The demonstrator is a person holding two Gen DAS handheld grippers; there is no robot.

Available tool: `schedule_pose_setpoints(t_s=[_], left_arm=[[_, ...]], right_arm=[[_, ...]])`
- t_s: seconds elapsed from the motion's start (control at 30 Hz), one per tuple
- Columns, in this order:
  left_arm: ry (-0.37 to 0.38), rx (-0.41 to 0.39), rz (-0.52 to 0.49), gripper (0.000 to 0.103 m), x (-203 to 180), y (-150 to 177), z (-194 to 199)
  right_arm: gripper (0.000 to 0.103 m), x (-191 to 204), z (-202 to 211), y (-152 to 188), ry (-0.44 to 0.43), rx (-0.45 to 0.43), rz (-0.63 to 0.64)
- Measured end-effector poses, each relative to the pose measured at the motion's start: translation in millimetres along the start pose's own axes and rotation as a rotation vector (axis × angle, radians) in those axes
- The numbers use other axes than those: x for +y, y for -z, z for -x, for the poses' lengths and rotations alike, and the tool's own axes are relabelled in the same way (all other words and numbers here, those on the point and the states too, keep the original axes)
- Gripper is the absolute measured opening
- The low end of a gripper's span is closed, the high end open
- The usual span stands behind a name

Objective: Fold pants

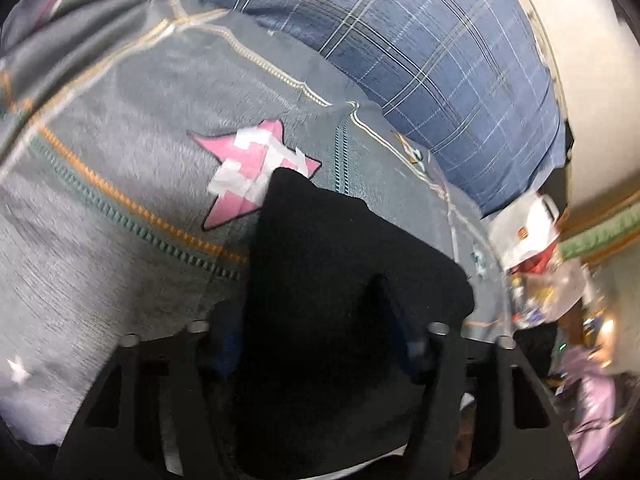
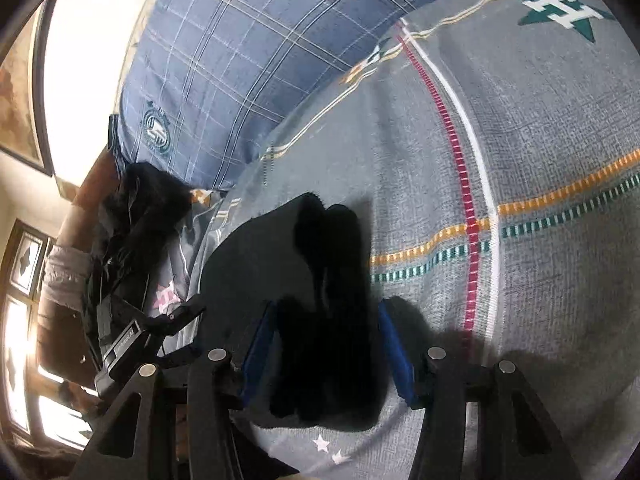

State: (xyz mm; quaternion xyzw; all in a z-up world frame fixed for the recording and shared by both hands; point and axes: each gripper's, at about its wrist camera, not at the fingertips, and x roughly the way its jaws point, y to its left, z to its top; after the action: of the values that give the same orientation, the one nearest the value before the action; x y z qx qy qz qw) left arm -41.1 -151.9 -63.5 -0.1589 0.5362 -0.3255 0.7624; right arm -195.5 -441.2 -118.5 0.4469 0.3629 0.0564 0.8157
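The black pants (image 1: 340, 292) lie bunched on a grey patterned bedsheet (image 1: 100, 240). In the left wrist view the cloth fills the space between my left gripper's fingers (image 1: 320, 352); the jaws look closed on a fold of it. In the right wrist view the pants (image 2: 304, 280) lie as a folded dark mass. My right gripper (image 2: 324, 344) has its blue pads (image 2: 394, 352) spread to either side of a thick fold without pressing on it. The left gripper (image 2: 160, 328) also shows at the left edge of that view.
A blue plaid pillow (image 1: 440, 60) lies at the head of the bed, also in the right wrist view (image 2: 240, 40). A dark jacket (image 2: 136, 216) lies beside it. Cluttered items and a white cap (image 1: 528, 232) sit at the bedside. A pink star (image 1: 248, 176) marks the sheet.
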Motion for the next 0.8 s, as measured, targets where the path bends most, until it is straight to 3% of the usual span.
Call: schedule_pose_setpoints(t_s=[0.07,0.1,0.17,0.4,0.5,0.57,0.6,0.63,0.67,0.7,0.73,0.8], left_arm=[[-0.036,-0.039,-0.053,0.038,-5.3,0.5,6.6],[-0.045,-0.052,-0.064,0.032,-6.3,0.4,8.5],[-0.050,-0.071,-0.057,0.026,-4.2,-1.6,12.7],[-0.028,-0.097,-0.082,0.024,-19.0,-38.2,20.2],[-0.002,-0.061,-0.096,0.024,-33.8,-70.2,1.0],[-0.040,-0.013,-0.121,0.025,-34.9,-81.4,-29.7],[-0.073,0.016,-0.136,0.028,-34.3,-83.0,-44.8],[-0.117,0.017,-0.163,0.041,-31.5,-80.6,-56.5],[-0.157,-0.003,-0.167,0.046,-29.3,-78.4,-58.7],[-0.166,-0.022,-0.148,0.051,-30.2,-79.2,-53.5],[-0.161,-0.036,-0.163,0.051,-32.4,-77.9,-50.7],[-0.241,-0.073,-0.241,0.051,-40.4,-71.6,-44.6]], right_arm=[[0.051,9.1,-8.8,1.6,-0.004,0.056,0.042],[0.042,14.3,-10.2,2.6,0.011,0.053,0.071],[0.033,24.9,-4.5,5.0,-0.011,0.023,0.118],[0.029,59.3,9.7,-19.2,-0.075,-0.151,0.253],[0.029,51.5,14.7,-47.9,-0.072,-0.213,0.238],[0.029,36.0,8.3,-62.3,-0.060,-0.211,0.173],[0.030,22.7,-0.7,-68.1,-0.042,-0.171,0.118],[0.032,12.6,-10.6,-70.4,-0.006,-0.135,0.066],[0.036,4.2,-23.3,-72.0,0.056,-0.097,0.015],[0.041,2.0,-28.1,-71.3,0.050,-0.093,-0.004],[0.042,4.6,-26.9,-71.8,0.039,-0.102,-0.008],[0.044,16.5,-20.9,-70.3,0.055,-0.132,0.028]])
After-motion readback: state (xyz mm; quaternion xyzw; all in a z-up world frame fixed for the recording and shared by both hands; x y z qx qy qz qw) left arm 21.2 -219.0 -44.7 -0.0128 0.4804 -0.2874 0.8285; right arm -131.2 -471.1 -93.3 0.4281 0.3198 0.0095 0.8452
